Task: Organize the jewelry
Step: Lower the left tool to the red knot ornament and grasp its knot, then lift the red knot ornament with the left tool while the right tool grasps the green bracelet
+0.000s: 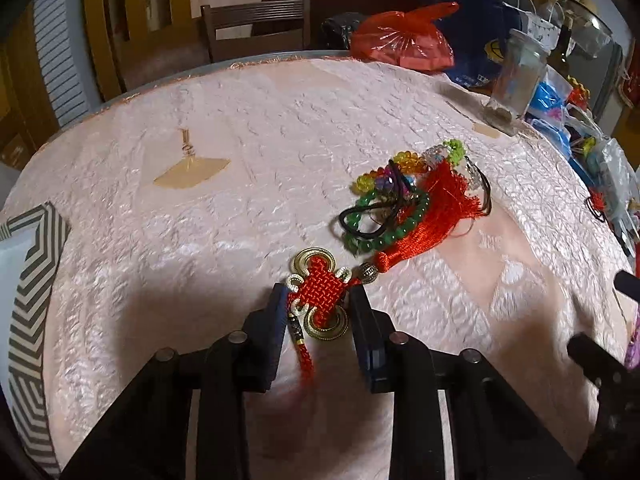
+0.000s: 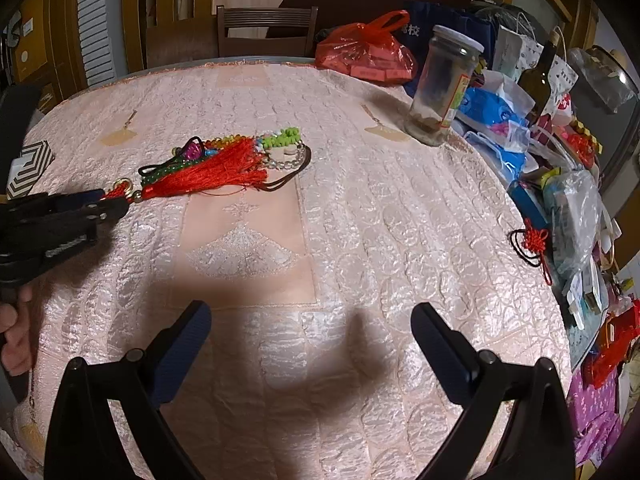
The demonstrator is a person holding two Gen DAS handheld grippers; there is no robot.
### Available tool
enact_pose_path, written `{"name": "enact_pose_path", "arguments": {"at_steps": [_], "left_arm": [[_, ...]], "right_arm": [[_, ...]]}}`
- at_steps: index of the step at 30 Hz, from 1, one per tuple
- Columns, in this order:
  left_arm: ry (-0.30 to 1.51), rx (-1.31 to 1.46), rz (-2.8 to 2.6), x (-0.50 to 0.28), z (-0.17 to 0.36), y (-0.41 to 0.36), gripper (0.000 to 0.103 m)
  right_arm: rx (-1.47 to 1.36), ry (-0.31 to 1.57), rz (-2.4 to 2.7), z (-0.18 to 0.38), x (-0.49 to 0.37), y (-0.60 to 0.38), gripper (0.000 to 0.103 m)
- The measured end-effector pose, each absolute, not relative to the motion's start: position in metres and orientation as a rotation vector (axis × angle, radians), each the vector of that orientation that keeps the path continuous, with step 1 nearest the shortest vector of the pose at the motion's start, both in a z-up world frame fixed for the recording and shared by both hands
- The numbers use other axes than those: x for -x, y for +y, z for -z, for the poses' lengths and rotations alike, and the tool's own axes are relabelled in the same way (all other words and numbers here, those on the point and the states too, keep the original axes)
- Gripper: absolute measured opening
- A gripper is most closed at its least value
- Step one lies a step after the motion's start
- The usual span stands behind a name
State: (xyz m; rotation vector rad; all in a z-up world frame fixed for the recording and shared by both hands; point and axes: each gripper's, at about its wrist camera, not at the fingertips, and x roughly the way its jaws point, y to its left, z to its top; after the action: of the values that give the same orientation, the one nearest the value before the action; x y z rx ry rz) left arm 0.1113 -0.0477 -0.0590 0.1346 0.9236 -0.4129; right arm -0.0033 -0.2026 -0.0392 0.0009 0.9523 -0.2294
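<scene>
Clamping the left gripper (image 1: pixel 318 300) on the red knot pendant (image 1: pixel 320 294) lying on the tablecloth (image 1: pixel 200 240), right gripper (image 2: pixel 310 332) wide apart; limp, light, tassel tangled in beads (image 1: pixel 368 220)—grip woven knot.

Your bead pile (image 2: pixel 240 156) lies on the counter (image 2: pixel 360 240). The jar (image 2: pixel 444 84) stands behind it, to its right.

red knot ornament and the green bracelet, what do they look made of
Red knot ornament: woven cord, matte, with visible plaited texture; its rings look like brassy metal, shiny gold. Its tassel looks like silky thread, fine loose strands with a sheen. Green bracelet: glossy translucent beads, probably glass or jade-like stone; plastic is possible.
</scene>
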Motion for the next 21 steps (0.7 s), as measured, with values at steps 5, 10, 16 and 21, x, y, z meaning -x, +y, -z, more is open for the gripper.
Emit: {"name": "enact_pose_path", "arguments": {"at_steps": [5,10,16,21], "left_arm": [[0.885,-0.076,0.4,-0.094,0.042,-0.023,0.034],[0.794,-0.07,0.393,-0.066,0.005,-0.006,0.034],[0.757,-0.061,0.351,-0.059,-0.017,0.009,0.034],[0.79,-0.015,0.3,-0.055,-0.002,0.021,0.034]], "right_arm": [[0.001,0.933,0.225,0.034,0.005,-0.198,0.102],[-0.002,0.92,0.222,0.032,0.005,-0.194,0.102],[-0.086,0.913,0.154,0.024,-0.01,-0.2,0.102],[-0.088,0.841,0.065,0.011,-0.038,-0.217,0.102]]}}
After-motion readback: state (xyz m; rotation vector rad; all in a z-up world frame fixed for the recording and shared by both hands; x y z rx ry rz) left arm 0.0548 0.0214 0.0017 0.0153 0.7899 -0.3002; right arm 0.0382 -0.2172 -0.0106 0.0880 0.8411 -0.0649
